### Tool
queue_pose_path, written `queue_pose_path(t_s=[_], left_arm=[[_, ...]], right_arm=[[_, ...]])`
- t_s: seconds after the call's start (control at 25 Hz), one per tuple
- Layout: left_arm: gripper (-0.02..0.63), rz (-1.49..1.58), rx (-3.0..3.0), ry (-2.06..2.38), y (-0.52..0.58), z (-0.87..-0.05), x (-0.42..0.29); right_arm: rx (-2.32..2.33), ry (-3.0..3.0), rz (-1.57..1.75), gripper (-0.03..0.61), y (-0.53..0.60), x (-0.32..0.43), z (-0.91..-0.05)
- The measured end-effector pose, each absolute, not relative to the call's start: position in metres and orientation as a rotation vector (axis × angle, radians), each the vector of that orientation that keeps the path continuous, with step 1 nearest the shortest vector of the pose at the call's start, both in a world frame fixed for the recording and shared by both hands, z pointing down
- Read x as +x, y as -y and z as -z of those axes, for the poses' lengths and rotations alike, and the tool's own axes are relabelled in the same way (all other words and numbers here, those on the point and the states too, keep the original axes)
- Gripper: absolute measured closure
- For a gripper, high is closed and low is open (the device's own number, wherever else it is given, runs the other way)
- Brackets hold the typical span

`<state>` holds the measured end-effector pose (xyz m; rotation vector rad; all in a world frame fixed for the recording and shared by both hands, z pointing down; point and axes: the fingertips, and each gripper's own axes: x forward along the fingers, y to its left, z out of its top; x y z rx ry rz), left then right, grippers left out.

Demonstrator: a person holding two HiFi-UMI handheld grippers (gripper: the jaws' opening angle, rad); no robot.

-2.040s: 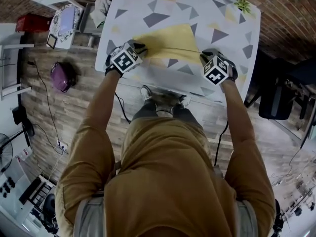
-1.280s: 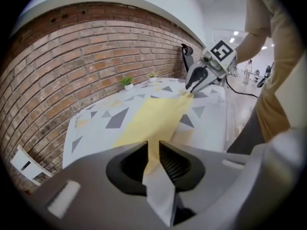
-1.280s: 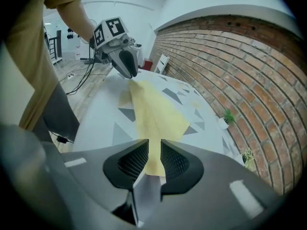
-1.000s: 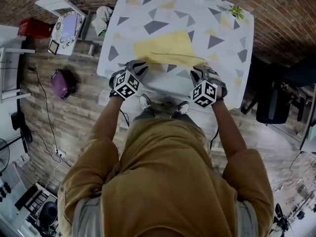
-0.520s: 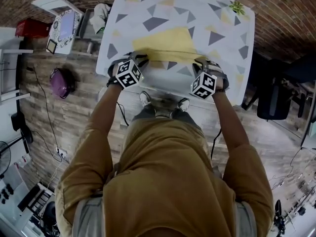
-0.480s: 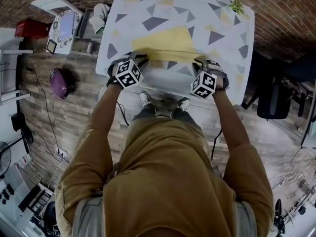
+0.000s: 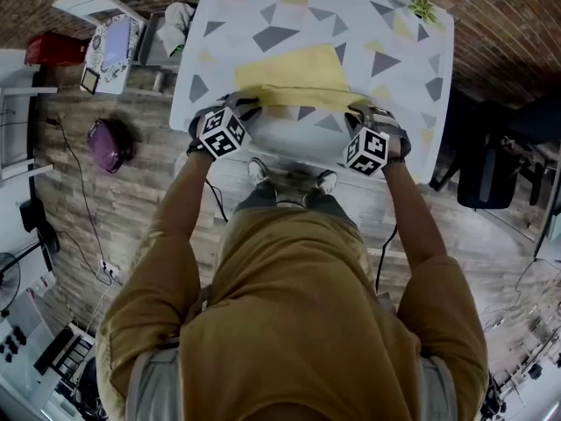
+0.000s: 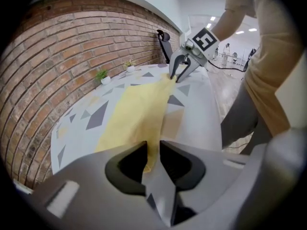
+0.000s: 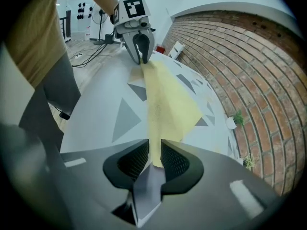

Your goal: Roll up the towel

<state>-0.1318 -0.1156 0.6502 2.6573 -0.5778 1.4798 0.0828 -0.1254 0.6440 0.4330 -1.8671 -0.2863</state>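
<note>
The left tongs (image 8: pixel 152 153) are squeezed nearly shut on one near corner of the soft yellow towel (image 8: pixel 136 111); the yellow cloth sits right between the two grey tips; the right tongs (image 9: pixel 154 153) pinch the other near corner of the towel (image 9: pixel 168 97) the same way, with only a thin gap filled by cloth.

From the head view, the left tongs (image 7: pixel 245 105) and the right tongs (image 7: pixel 357 112) sit side by side close to the near edge of the table (image 7: pixel 408 68); the near edge of the towel (image 7: pixel 294 70) runs straight between them and looks lifted a little; the rest of the towel lies flat and reaches toward the middle of the table.

The table is white with grey and yellow triangles on it; two small green plants in white pots (image 7: pixel 427 9) stand at its far edge, by the red brick wall (image 8: pixel 62 47).

The person holding the tongs wears a brown top (image 7: pixel 289 314) and stands at the near edge; a purple round thing (image 7: pixel 111 136) lies on the wooden floor (image 7: pixel 131 200), past the left edge of the table.
</note>
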Motion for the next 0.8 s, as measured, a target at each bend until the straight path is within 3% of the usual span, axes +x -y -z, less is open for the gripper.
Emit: queue_pose_path(t_s=[0.24,0.56,0.8], left_arm=[[0.501,-1.453,2.653,0.587,0.119,-0.649,-0.133],[0.519,-1.355,2.608,0.652,0.123,-0.647,-0.138],[0.528,-1.381,2.614,0.602,0.107,-0.639,-0.136]], right_arm=[[0.432,1.862,0.262,0.506,0.128,0.084,-0.644],[0.438,1.874,0.224,0.556,0.123,0.083,-0.648],[0.438,1.885,0.199,0.558,0.111,0.084,-0.639]])
